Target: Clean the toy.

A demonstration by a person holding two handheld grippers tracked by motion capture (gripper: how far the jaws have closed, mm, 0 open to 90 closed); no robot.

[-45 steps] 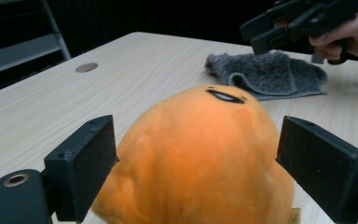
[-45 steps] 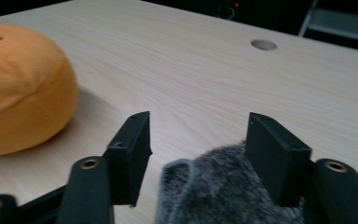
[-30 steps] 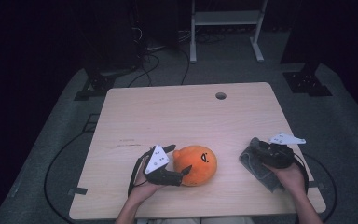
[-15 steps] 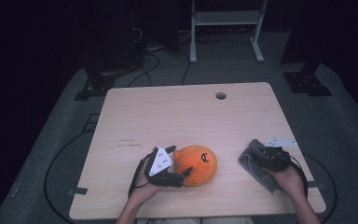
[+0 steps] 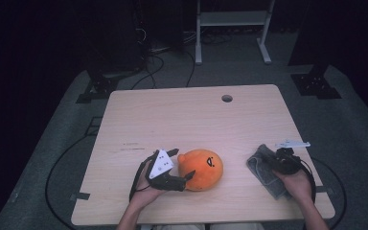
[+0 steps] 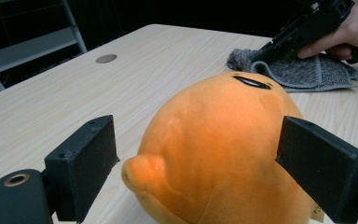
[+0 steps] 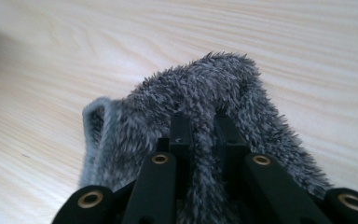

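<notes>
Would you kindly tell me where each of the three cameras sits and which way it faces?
High view: above the person's side, facing forward and down at the table; both forearms and hands show.
Left gripper view: rides the left tool, looking along its open jaws at the orange plush.
Right gripper view: rides the right tool, pinching the grey cloth.
Shared: the left gripper view and the high view both show plush and cloth.

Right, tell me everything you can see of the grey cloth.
The grey cloth is a small, fuzzy, towel-like piece with a stitched hem along one edge. It lies rumpled on the wooden table near its right front corner, apart from the orange plush toy. The right tongs have just closed on it, pinching up a ridge of pile between the jaws; the rest lies on the tabletop.
</notes>
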